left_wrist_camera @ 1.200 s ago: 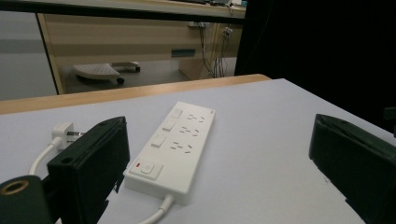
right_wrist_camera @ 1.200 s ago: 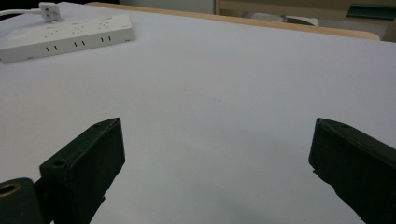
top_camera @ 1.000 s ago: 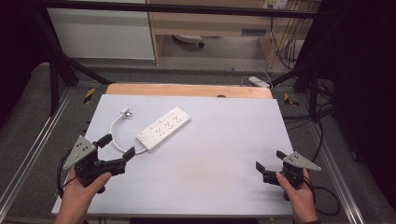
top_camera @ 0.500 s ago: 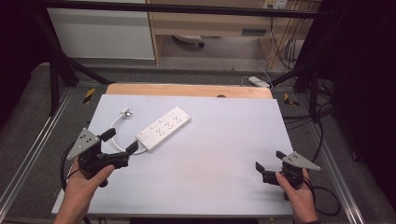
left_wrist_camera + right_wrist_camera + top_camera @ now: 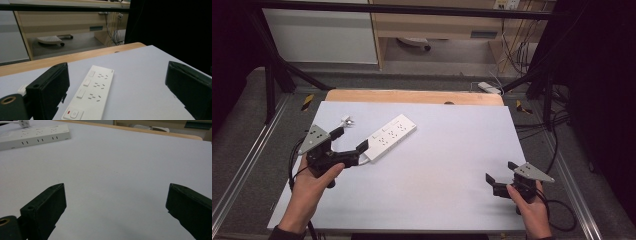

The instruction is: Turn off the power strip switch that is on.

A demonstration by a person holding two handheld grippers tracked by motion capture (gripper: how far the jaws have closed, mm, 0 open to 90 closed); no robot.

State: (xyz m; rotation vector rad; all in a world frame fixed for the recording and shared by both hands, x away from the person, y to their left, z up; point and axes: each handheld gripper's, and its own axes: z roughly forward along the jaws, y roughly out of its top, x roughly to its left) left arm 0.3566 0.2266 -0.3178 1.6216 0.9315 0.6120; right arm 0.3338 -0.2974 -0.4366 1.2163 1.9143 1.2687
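Left gripper (image 5: 349,139) wide open at near end of white power strip (image 5: 390,137), gripping nothing. Right gripper (image 5: 501,172) likewise wide open over bare worktop (image 5: 447,150).

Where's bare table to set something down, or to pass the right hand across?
The widest bare patch runs from the power strip rightward to the table's right edge and down to the right gripper. The near-middle strip between the two hands is bare too. It is crowded at left: the left gripper, the strip's near end and its plug.
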